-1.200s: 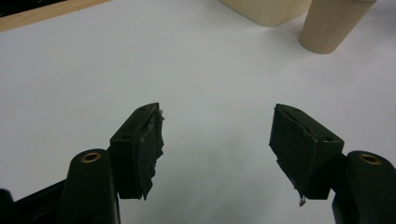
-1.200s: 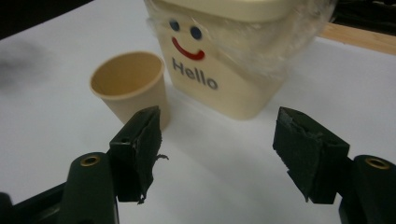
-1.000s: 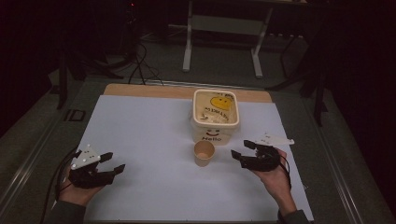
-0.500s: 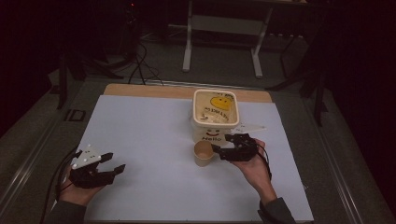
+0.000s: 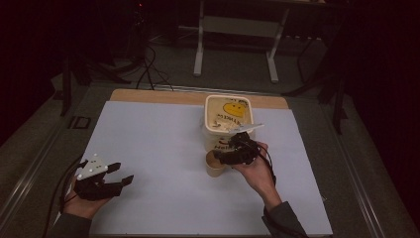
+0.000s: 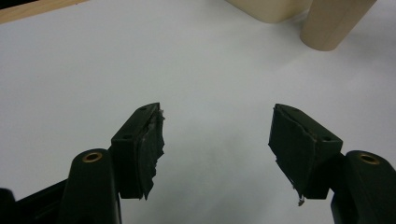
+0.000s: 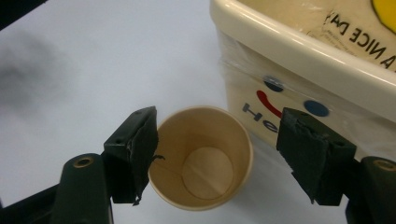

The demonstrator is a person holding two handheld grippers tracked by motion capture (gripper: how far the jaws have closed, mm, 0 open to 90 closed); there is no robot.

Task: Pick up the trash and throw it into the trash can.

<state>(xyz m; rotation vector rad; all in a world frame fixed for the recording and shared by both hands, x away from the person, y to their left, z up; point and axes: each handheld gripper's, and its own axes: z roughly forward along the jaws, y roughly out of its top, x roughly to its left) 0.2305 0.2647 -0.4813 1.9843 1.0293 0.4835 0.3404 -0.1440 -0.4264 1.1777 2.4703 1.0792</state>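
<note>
Paper cup and lidded tub on white table sheet, two hand-held grippers.

Paper cup [image 7: 201,157] stands upright and empty, just beside the cream tub [image 7: 322,70] at the tub's 7 o'clock. Right gripper [image 7: 217,156] hangs over the cup, jaws apart and just opening, pads clear of the rim. Left gripper [image 5: 113,177] rests at the sheet's [image 5: 158,148] 8 o'clock, jaws wide apart, holding nothing.

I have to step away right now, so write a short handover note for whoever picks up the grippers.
Right gripper: jaws have just been opening and straddle the paper cup; not clamped yet.
Left gripper: open, holding nothing, at the table's near left.
The cup is upright and empty, just in front of the cream tub.
Done: approach to the cup.
Left: grip and move it.
</note>
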